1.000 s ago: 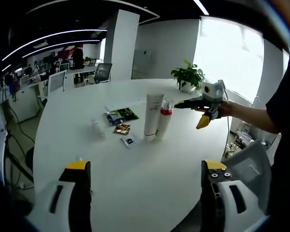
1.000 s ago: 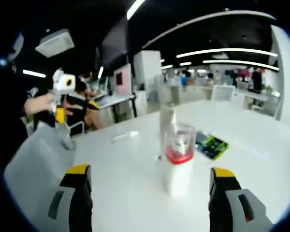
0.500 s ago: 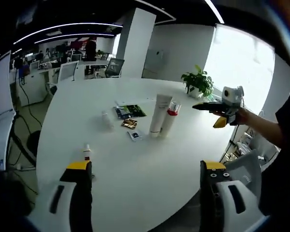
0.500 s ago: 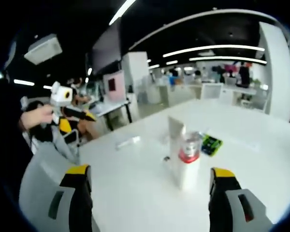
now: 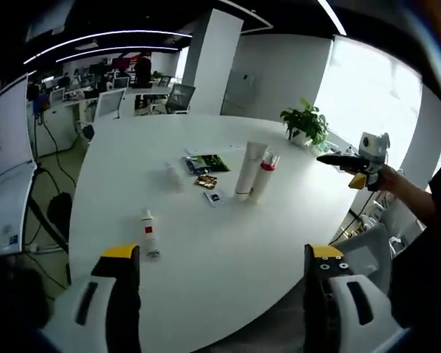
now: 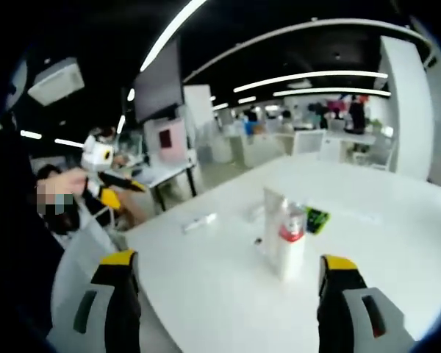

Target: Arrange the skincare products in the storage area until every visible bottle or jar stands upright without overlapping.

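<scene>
Over the last second both cameras have drawn back from the round white table [image 5: 228, 250], so the products look smaller and more of the tabletop shows; the things themselves have not moved. This suggests the person is stepping away to survey the layout rather than reaching in, and no product is being handled. The landmark is the tall white tube [image 5: 248, 169], standing upright on its cap near the table's middle. Touching or just beside it stands the red-banded bottle [image 5: 262, 176], also upright. A small white bottle with a red label [image 5: 148, 234] stands well apart from the tube, toward the near edge, and another small pale bottle [image 5: 174, 176] stands to the tube's left. Flat packets, including a green-and-black sachet [image 5: 206, 162], lie between them. The left gripper [image 5: 220, 294] and right gripper [image 6: 224, 301] are both wide apart at the jaws and hold nothing. Labels are too small and blurred to read.
</scene>
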A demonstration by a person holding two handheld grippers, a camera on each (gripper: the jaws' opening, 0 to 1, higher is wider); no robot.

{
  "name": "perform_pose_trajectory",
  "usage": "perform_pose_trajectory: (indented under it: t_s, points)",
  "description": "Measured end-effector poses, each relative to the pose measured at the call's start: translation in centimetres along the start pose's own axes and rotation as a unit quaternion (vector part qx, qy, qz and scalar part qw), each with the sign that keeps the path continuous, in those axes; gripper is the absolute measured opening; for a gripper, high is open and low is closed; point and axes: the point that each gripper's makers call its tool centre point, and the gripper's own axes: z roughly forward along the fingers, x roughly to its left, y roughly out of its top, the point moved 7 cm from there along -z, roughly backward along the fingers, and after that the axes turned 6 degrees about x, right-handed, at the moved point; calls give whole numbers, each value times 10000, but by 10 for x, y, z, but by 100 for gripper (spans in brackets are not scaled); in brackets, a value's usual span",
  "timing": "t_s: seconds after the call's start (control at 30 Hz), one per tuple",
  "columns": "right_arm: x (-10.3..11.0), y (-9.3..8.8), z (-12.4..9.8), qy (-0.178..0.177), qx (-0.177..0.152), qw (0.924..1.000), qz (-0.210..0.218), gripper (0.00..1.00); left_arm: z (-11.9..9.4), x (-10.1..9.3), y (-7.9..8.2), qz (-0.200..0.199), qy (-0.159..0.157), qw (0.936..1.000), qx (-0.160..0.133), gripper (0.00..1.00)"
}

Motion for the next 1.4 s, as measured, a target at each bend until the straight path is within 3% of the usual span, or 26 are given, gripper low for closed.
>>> perform_pose_trajectory:
  t_s: [0.47,0.63,0.83,1.07,1.2,1.33,1.4]
  points:
    - [7,-23,-32,-361,92,9988,309,99,-6,3,-14,-122,-70,9998,143,88]
    - [4,-25,-38,-450,-61,9981,421,99,-2,0,-13,-80,-116,9997,178,87]
    - [1,-29,-38,-496,30,9977,452,99,1,0,-11,-148,-98,9997,155,85]
    - [0,-29,-36,-506,-26,9975,491,99,9,4,-19,-226,44,9992,336,74]
    - [0,-34,-34,-481,33,9974,542,99,17,8,-24,-349,103,9985,414,74]
    - [-2,-33,-35,-500,-56,9967,631,99,25,16,-34,-124,421,9951,882,74]
    - [-4,-32,-36,-518,-81,9966,642,99,29,18,-35,-104,467,9946,921,72]
